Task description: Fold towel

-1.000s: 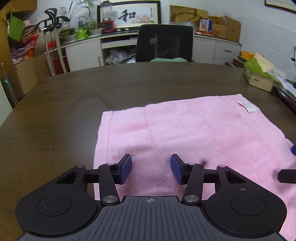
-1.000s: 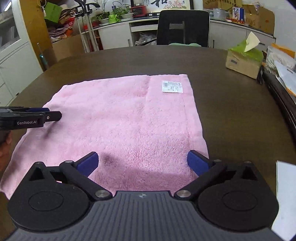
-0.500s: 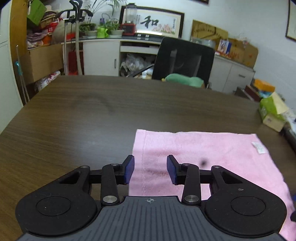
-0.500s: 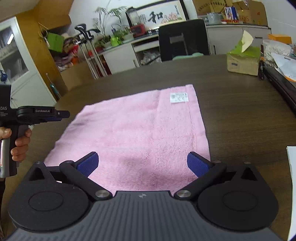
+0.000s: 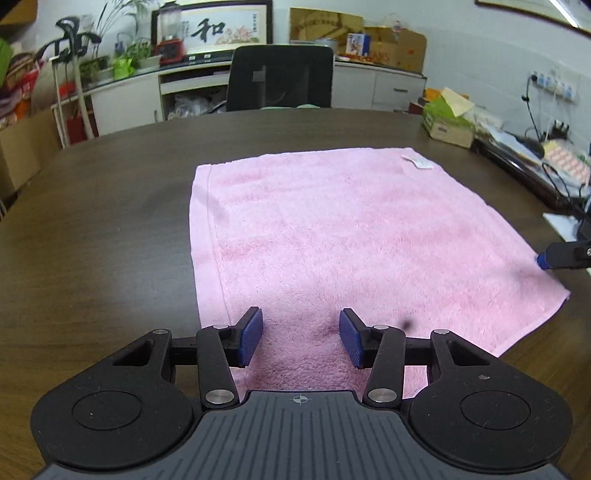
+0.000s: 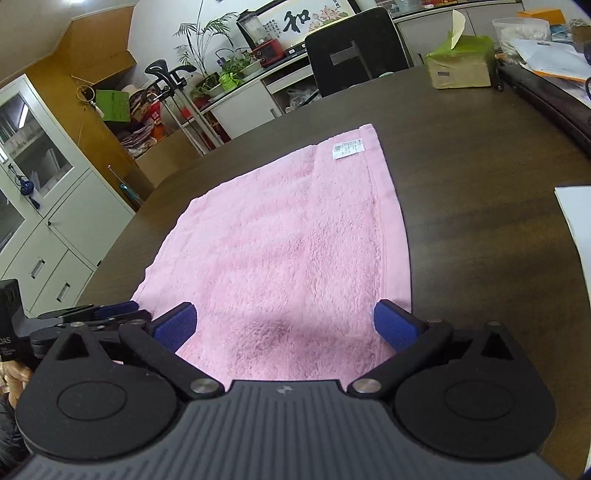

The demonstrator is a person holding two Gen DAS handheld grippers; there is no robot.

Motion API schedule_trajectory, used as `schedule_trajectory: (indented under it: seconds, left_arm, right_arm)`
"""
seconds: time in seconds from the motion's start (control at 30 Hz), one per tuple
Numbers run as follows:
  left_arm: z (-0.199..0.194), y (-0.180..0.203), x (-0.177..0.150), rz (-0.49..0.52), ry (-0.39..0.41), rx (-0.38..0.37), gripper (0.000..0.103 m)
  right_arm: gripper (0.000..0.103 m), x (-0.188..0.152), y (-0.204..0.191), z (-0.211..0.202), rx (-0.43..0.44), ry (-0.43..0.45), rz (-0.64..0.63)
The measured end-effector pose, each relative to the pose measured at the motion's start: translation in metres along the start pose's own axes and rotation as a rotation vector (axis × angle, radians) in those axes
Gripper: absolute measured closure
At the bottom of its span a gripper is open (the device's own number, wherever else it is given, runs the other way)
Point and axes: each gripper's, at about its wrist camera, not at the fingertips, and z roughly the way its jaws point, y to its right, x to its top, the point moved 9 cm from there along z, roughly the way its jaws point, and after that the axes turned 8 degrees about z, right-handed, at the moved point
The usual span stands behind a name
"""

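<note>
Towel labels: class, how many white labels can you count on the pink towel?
1. The white label lies near the far right corner of the pink towel. Any label on the underside would be hidden.

A dark wooden bench (image 5: 110, 229) carries a green tissue box (image 6: 460, 61) near its far right corner, with a sheet of white paper (image 6: 576, 236) at the right edge. A black office chair (image 5: 280, 77) stands at the far edge. Behind it, on a white cabinet (image 5: 125, 103), sit potted plants (image 6: 225, 74), what looks like a red blender (image 6: 260, 38), and a framed calligraphy picture (image 5: 218, 27).
</note>
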Motion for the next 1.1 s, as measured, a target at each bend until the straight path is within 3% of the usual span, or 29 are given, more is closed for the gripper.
schedule_trajectory:
  seconds: [0.1, 0.27, 0.37, 0.5, 0.6, 0.8, 1.1]
  left_arm:
    - [0.002, -0.005, 0.002, 0.026, -0.006, 0.014, 0.053]
    - [0.007, -0.019, 0.003, 0.039, -0.005, 0.050, 0.035]
    - [0.008, -0.027, 0.002, 0.030, -0.006, 0.055, 0.035]
    - [0.006, -0.039, 0.003, 0.028, 0.006, 0.123, 0.038]
    - [-0.001, -0.048, 0.000, -0.031, 0.018, 0.122, 0.042]
    - [-0.030, -0.048, -0.026, -0.167, 0.009, 0.020, 0.043]
    - [-0.047, -0.032, -0.048, -0.200, 0.009, 0.031, 0.045]
  right_arm:
    - [0.000, -0.007, -0.005, -0.003, -0.005, 0.006, -0.011]
    - [0.000, -0.010, -0.006, -0.008, -0.004, 0.012, -0.013]
    - [0.000, -0.011, -0.005, -0.013, 0.006, 0.014, -0.001]
    - [0.000, -0.010, -0.004, -0.024, 0.037, 0.038, 0.023]
    - [0.000, -0.010, -0.003, -0.035, 0.043, 0.066, 0.025]
    - [0.000, -0.015, 0.007, -0.045, -0.018, 0.082, -0.003]
    - [0.000, -0.035, 0.001, -0.034, -0.141, 0.069, -0.177]
